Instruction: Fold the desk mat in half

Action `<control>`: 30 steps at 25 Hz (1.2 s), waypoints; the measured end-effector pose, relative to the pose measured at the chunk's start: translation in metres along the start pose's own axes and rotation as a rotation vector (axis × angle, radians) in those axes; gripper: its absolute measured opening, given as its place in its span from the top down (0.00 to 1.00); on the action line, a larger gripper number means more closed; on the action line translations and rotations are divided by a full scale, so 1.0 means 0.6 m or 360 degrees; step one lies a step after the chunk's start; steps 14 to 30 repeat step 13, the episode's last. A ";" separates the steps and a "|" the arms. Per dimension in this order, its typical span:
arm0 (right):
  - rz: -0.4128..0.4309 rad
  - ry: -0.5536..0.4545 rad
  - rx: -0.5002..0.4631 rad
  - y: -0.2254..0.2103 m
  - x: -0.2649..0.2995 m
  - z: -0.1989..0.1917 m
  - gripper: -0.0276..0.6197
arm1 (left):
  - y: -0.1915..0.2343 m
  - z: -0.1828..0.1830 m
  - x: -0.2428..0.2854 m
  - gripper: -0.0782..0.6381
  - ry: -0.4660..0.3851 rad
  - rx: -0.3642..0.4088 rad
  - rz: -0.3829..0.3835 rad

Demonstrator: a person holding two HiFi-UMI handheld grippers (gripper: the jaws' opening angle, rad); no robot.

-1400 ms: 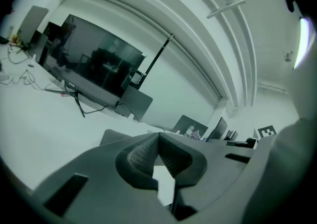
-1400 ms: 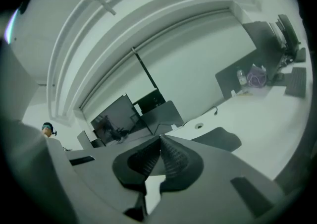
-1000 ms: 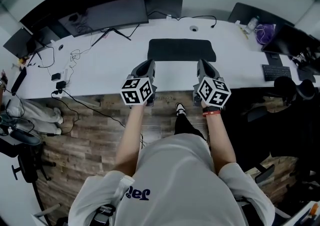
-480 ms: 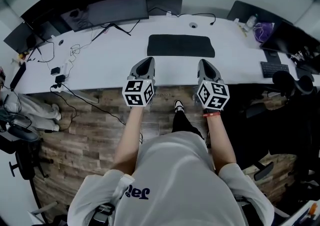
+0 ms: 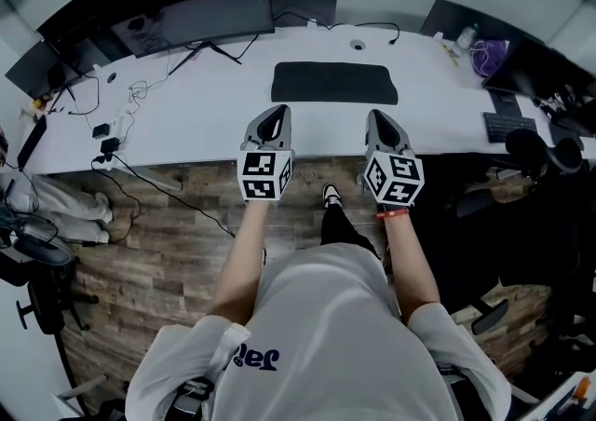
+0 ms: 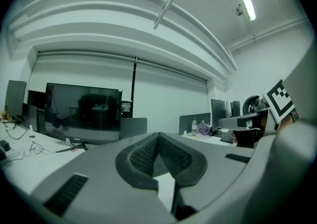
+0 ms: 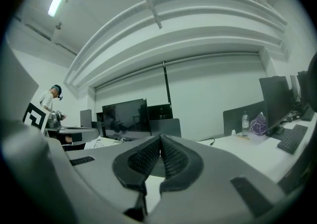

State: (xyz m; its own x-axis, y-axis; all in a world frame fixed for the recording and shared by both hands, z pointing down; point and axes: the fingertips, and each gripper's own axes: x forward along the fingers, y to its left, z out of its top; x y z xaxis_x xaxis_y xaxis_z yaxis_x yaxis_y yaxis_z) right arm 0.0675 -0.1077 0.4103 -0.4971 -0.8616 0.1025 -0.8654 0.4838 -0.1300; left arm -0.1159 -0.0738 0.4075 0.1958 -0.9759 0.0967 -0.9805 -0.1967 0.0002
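A: Grippers counted?
B: Two are seen: left gripper (image 5: 273, 115), right gripper (image 5: 379, 118), jaws pressed together, nothing held.
A: Mats?
B: One desk mat (image 5: 333, 83) is laid on the desk (image 5: 205, 116), just beyond both tips, untouched.

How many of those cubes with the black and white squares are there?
2. The left cube is at the back of the left tool. The right cube is at the back of the right tool. No others show.
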 end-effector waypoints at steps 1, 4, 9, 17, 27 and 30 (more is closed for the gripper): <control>-0.0003 0.0005 0.0002 -0.002 0.001 -0.001 0.94 | 0.000 0.001 0.002 0.86 -0.0011 -0.0012 -0.0001; -0.0010 0.0028 0.0012 -0.007 0.002 -0.012 0.94 | 0.001 0.003 0.008 0.86 -0.0060 -0.0063 -0.0003; 0.0019 0.0075 0.0034 -0.031 0.017 -0.050 0.94 | -0.011 -0.018 0.034 0.86 -0.0125 -0.0194 -0.0066; 0.0026 0.0109 0.0096 -0.073 0.060 -0.092 0.94 | -0.033 -0.080 0.081 0.86 -0.0008 -0.0255 -0.0190; 0.0026 0.0109 0.0096 -0.073 0.060 -0.092 0.94 | -0.033 -0.080 0.081 0.86 -0.0008 -0.0255 -0.0190; 0.0026 0.0109 0.0096 -0.073 0.060 -0.092 0.94 | -0.033 -0.080 0.081 0.86 -0.0008 -0.0255 -0.0190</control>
